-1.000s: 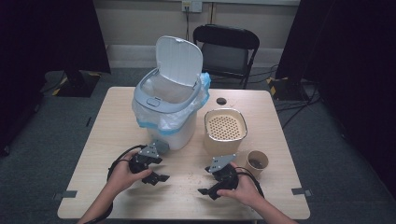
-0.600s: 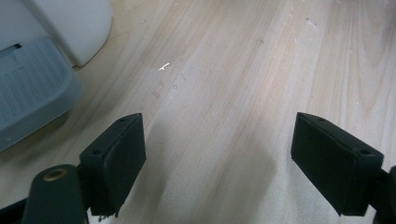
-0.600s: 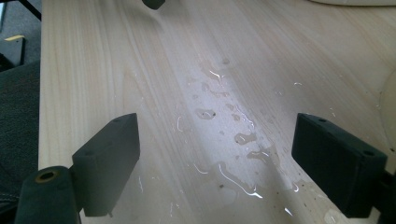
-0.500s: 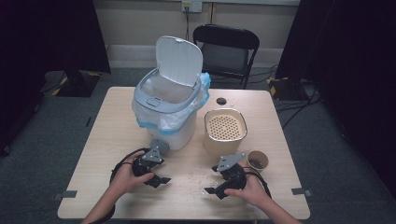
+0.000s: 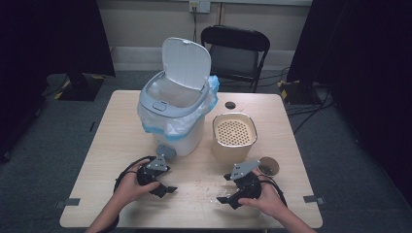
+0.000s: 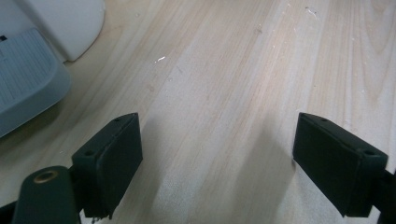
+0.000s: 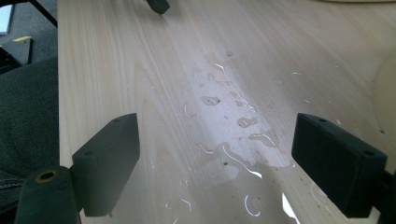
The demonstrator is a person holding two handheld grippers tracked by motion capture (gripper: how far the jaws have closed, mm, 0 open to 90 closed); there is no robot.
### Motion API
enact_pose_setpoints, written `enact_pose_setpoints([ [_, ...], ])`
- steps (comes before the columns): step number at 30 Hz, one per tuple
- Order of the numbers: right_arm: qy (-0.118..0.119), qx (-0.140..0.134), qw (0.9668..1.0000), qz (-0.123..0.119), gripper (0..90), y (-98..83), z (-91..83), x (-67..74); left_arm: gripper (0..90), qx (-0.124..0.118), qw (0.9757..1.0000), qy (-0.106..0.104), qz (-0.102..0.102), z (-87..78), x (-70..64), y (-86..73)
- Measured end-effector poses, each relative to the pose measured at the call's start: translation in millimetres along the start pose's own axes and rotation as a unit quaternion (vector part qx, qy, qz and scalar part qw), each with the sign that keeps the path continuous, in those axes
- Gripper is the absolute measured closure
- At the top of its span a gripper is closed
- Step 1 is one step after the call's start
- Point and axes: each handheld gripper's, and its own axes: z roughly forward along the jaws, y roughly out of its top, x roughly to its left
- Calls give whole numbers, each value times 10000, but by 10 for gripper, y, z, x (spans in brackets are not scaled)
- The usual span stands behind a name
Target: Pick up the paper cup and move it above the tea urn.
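My left gripper (image 5: 166, 187) rests low over the table's front left, held in a hand, jaws pointing right. Its jaws have just opened a little further; in the left gripper view the left gripper (image 6: 217, 154) is open over bare wood with nothing between the pads. My right gripper (image 5: 225, 188) sits at the front right, jaws pointing left toward the other one. In the right gripper view the right gripper (image 7: 215, 158) is open and empty above a spill of water (image 7: 233, 135) on the wood.
A white pedal bin (image 5: 172, 116) with a blue liner and raised lid stands mid-table; its grey pedal (image 6: 23, 79) is near my left jaw. A cream container with a perforated top (image 5: 234, 136), a small brown cup (image 5: 268, 166) and a black cap (image 5: 230, 105) lie to the right. A chair (image 5: 235, 48) stands behind.
My right hand and its gripper have shifted a little to the right along the table's front. The left hand has stayed about where it was.
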Motion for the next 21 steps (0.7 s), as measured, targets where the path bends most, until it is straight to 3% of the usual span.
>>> enact_pose_setpoints([
  [4, -3, -91, 9999, 106, 149, -15, -77, -21, 134, -138, 9997, -5, 196, 6, -16, -51],
  [10, -59, -14, 9999, 127, 150, -74, -135, -29, 100, -307, 9992, -61, 238, 22, -14, -89],
  [21, -105, 86, 9998, 169, 153, -187, -228, -7, 88, -309, 9992, -74, 254, 23, -12, -91],
])
